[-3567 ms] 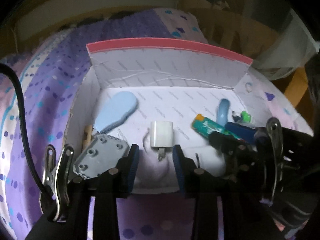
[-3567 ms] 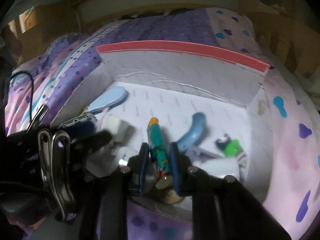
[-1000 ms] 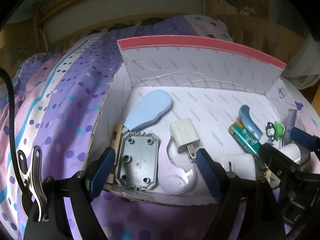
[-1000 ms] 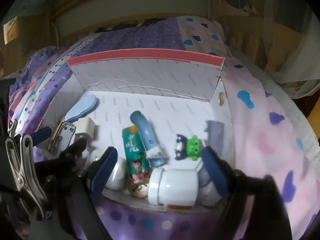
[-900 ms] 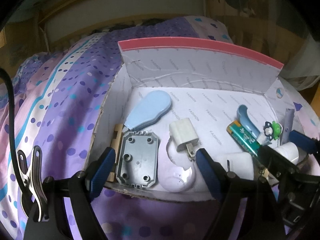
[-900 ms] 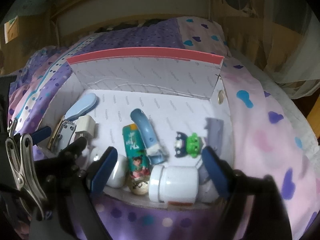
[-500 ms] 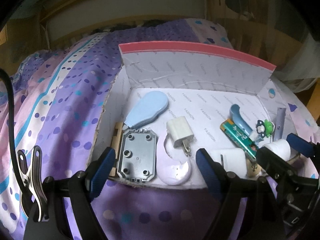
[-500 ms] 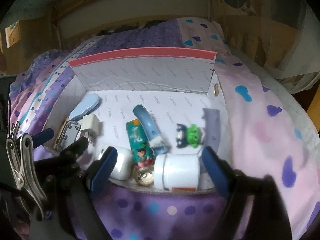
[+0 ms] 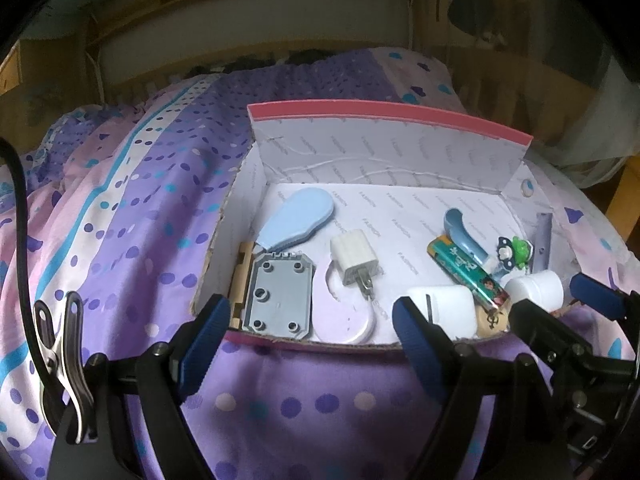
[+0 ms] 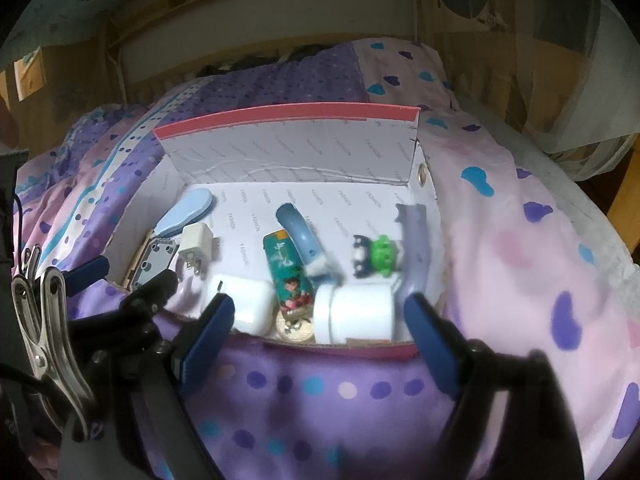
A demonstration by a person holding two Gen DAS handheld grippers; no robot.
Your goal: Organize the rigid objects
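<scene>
Both claws, closed down inside the box [image 9: 384, 120] seconds earlier, are now drawn back over its near edge: left claw [image 9: 308, 334] and right claw [image 10: 320, 330] gape wide, nothing held. Charger [image 9: 354, 262], plate [image 9: 278, 296], bottle [image 10: 354, 312] and tube [image 10: 288, 272] are left lying in the box, so sorting is judged near done. The box is set on a dotted purple bedspread [image 9: 132, 208], a wooden headboard [image 9: 248, 20] behind.

Both wrist views look down, close, sharing the box [image 9: 384, 168].

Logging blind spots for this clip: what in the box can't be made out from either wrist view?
- Gold round piece: half hidden behind the box's near rim in the right wrist view; its markings are too small.
- Green figure: blurred in the right wrist view.
- Wooden piece: mostly covered by the grey plate in the left wrist view.
</scene>
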